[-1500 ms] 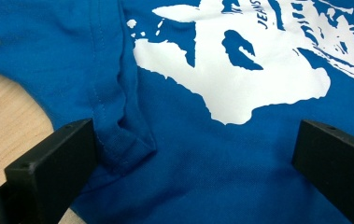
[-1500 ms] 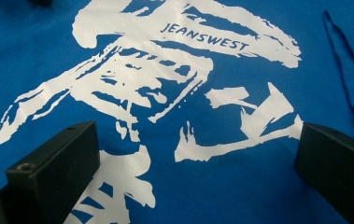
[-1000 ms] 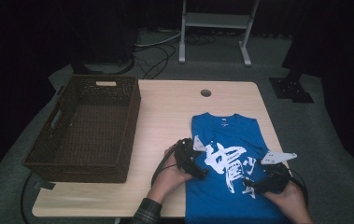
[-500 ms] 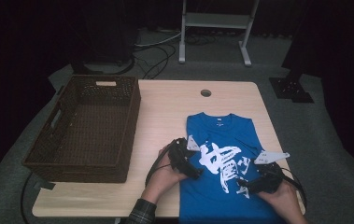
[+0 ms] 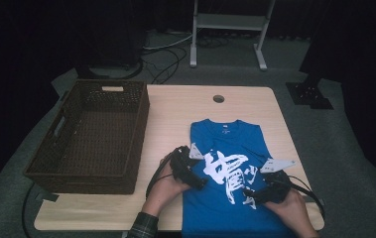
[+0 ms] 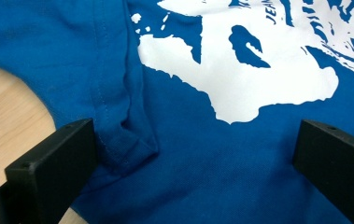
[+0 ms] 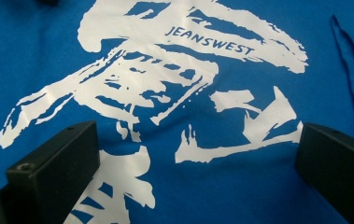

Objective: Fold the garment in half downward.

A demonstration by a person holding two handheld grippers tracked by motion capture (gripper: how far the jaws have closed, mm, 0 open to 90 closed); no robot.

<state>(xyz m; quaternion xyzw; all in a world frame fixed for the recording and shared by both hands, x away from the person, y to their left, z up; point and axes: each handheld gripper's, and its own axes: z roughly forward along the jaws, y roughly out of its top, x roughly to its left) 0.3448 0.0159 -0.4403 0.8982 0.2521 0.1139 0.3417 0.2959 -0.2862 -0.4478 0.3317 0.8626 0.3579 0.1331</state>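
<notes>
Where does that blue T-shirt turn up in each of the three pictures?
High view: T-shirt lies flat, lower right of table.
Left gripper view: T-shirt under the open jaws, folded sleeve at left.
Right gripper view: T-shirt under the open jaws.
Shared landmark: white print.

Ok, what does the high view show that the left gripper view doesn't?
High view: the wicker basket left of the blue T-shirt, the table's cable hole, and both hands, with the left gripper and right gripper over the shirt's lower half. Left gripper view: the folded sleeve seam lying between that gripper's wide-apart jaws. Both: the blue shirt, its white print and the wooden table.
</notes>
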